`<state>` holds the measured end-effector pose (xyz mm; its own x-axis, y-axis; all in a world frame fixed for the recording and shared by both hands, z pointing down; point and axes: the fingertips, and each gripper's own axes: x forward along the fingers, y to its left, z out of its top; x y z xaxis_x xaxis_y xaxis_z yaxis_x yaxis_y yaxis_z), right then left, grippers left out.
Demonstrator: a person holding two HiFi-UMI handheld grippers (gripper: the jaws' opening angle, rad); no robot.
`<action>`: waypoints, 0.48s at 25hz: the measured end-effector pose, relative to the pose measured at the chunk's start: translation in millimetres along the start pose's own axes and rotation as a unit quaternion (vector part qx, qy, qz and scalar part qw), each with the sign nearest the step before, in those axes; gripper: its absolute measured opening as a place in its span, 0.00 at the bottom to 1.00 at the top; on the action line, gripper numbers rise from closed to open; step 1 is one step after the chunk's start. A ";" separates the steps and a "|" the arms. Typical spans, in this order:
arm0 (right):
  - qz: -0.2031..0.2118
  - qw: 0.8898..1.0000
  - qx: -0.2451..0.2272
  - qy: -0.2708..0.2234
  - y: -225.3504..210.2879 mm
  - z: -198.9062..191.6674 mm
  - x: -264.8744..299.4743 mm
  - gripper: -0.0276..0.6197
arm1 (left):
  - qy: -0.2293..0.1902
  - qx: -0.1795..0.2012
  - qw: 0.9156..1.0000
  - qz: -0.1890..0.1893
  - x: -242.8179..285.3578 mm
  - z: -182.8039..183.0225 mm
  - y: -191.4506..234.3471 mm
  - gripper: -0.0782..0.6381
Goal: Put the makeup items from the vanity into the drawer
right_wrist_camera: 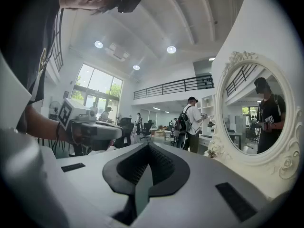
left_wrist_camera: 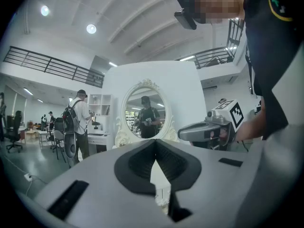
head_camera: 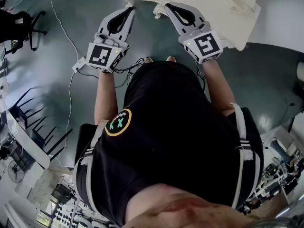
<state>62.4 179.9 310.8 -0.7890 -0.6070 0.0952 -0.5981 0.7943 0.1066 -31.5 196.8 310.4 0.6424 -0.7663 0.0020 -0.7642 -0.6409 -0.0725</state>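
Note:
In the head view the white vanity (head_camera: 223, 1) fills the top edge. Both grippers are held up side by side in front of it. My left gripper (head_camera: 129, 9) has its jaws together, with nothing between them. My right gripper (head_camera: 167, 6) is shut too and holds nothing. The left gripper view looks at the vanity's oval mirror (left_wrist_camera: 145, 114), with the right gripper (left_wrist_camera: 211, 128) beside it. In the right gripper view the mirror (right_wrist_camera: 259, 115) is close on the right and the left gripper (right_wrist_camera: 90, 127) is on the left. No makeup items or drawer show in any view.
A white cable (head_camera: 71, 75) runs over the grey floor to a small box by my left gripper. A black office chair (head_camera: 19, 27) stands at the far left. A person with a backpack (left_wrist_camera: 78, 122) stands by desks in the background.

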 end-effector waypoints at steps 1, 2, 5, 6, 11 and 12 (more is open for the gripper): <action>-0.001 1.000 -0.001 0.000 0.2 -0.5 0.2 0.07 | 0.001 0.002 1.000 -0.001 -0.5 -0.8 -0.1 0.13; -0.001 1.000 -0.001 0.001 0.3 -1.0 0.6 0.07 | 0.001 0.003 1.000 -0.003 -0.9 -1.4 0.1 0.13; 0.004 1.000 0.006 0.003 1.7 -1.0 2.7 0.07 | 0.002 0.000 1.000 -0.003 -1.7 -1.6 1.9 0.13; 0.006 1.000 0.010 0.003 2.1 -0.5 3.4 0.07 | 0.003 0.000 1.000 -0.003 -1.5 -1.2 2.5 0.13; 0.004 1.000 0.019 -0.003 -0.8 1.1 3.6 0.08 | 0.003 0.001 1.000 -0.006 1.5 0.6 1.2 0.13; 0.003 1.000 0.020 -0.003 -1.9 0.7 3.3 0.08 | 0.003 0.001 1.000 -0.006 2.3 0.5 0.7 0.13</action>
<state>60.8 176.4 310.2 -0.7931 -0.6024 0.0897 -0.5987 0.7982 0.0671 -30.5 194.6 309.9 0.6516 -0.7585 0.0087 -0.7560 -0.6503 -0.0744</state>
